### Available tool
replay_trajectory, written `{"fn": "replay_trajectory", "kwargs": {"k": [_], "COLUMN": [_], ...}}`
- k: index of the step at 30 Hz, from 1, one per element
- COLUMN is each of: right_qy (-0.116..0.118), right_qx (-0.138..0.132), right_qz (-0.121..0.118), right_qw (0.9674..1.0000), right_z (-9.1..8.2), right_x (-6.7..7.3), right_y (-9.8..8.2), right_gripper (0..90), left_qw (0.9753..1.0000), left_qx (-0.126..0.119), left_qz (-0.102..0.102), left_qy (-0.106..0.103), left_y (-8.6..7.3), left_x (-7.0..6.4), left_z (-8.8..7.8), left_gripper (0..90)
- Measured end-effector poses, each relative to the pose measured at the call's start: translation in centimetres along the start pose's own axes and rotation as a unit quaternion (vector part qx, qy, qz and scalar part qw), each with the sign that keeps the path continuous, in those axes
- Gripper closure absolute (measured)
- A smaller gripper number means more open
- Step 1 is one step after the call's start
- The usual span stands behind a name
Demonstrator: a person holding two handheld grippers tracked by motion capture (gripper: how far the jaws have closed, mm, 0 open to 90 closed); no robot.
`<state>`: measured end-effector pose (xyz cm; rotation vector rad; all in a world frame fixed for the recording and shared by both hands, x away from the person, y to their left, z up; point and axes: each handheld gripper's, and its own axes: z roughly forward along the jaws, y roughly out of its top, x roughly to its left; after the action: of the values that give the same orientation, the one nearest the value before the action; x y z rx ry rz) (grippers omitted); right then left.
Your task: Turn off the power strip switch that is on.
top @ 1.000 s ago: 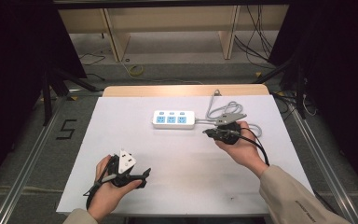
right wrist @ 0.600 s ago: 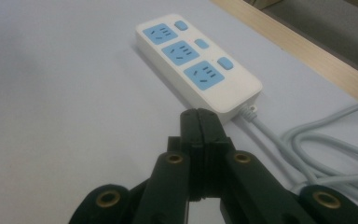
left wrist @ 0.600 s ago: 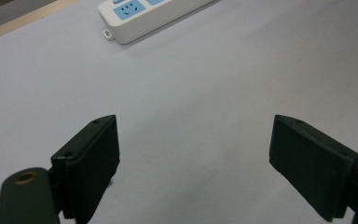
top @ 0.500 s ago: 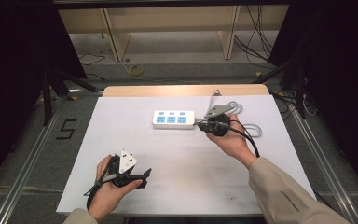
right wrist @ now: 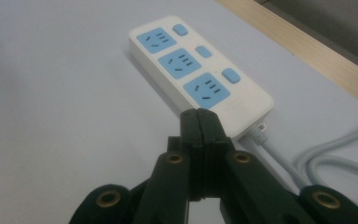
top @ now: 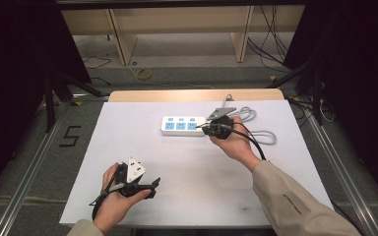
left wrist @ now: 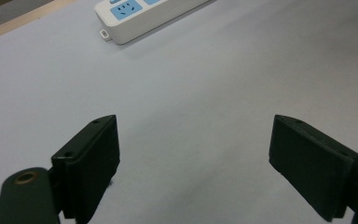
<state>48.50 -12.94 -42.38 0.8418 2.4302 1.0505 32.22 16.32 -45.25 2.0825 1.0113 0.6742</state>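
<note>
Lab / recording rig, not a home
Dark black drapes point(top: 10, 73) both sides, white-covered work table point(top: 142, 142) on silver metal floor rails point(top: 27, 167), loose cables point(top: 270, 29) on concrete floor, taped "5" marker point(top: 70, 136)

Lighting's pretty even and soft from overhead; the matte white rectangular tabletop point(top: 187, 162) is bright while both side edges of the high view drop to near black. Shadows are faint. Close-up black plastic jaws look slightly soft at the bottom.
</note>
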Motion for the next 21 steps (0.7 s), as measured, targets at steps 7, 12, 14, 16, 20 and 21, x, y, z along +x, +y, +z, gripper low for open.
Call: {"fn": "replay_trajectory", "kwargs": {"k": [7, 12, 14, 16, 20, 21], "right_qy": [-0.003, -0.003, -0.005, -0.005, -0.006, -0.007], "right_qx": [0.006, 0.008, 0.008, 0.008, 0.011, 0.011], "right_qz": [0.000, 0.008, 0.008, 0.007, 0.010, 0.009], "right_qw": [1.0000, 0.9999, 0.9999, 0.9999, 0.9999, 0.9999], "right_z": [1.4, 2.2, 2.4, 2.5, 3.1, 3.3], "right_x": [0.0, -0.1, -0.2, -0.2, -0.3, -0.3], "right_y": [0.6, 1.0, 1.3, 1.4, 1.8, 1.8], "right_gripper": [90.0, 90.0, 90.0, 90.0, 90.0, 90.0], "left_qw": [1.0000, 1.0000, 1.0000, 1.0000, 1.0000, 1.0000], "left_qx": [0.001, 0.003, 0.003, 0.002, 0.003, 0.003], "left_qz": [0.000, -0.001, -0.001, -0.002, -0.001, -0.001], "left_qy": [0.000, 0.000, 0.000, -0.001, -0.003, -0.002], "left_y": [0.0, 0.0, 0.0, 0.0, 0.0, 0.0], "left_x": [0.0, 0.0, -0.1, -0.1, -0.1, -0.1], "left_z": [0.1, 0.1, 0.1, 0.1, 0.2, 0.2], "left_gripper": [15.8, 15.8, 15.8, 15.7, 15.8, 15.8]}}
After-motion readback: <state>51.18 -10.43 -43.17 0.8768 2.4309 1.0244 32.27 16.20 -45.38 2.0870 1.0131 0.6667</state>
